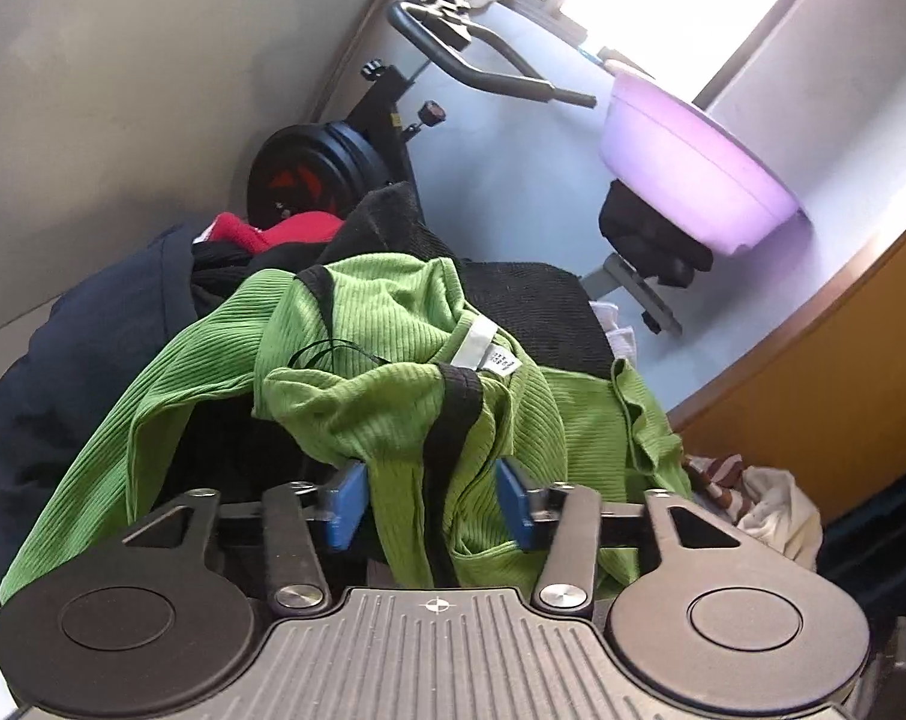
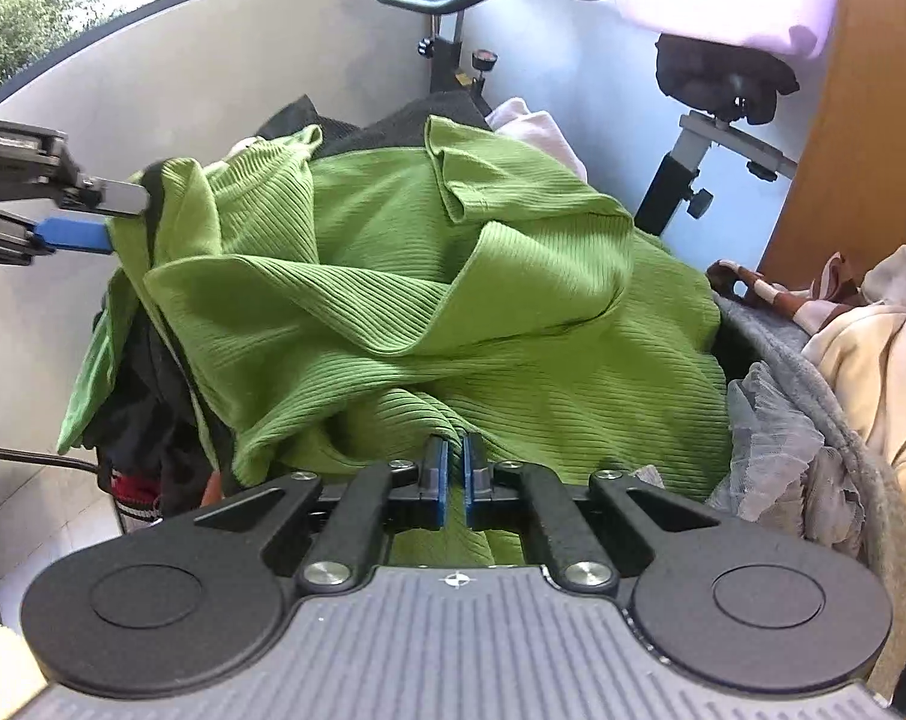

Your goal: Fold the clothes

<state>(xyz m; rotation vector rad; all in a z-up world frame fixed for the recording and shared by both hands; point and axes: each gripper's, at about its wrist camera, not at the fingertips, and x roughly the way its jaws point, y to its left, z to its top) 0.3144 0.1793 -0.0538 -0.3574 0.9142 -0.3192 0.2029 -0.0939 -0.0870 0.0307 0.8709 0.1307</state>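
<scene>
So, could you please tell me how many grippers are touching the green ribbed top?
1 for certain: the right gripper is shut on the green ribbed top's near edge. The left gripper straddles its far side, jaws apart; contact there is unclear.

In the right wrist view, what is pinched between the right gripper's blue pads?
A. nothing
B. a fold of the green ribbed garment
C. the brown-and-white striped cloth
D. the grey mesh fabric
B: the right gripper has its pads drawn nearly together on a fold of the green ribbed garment.
</scene>
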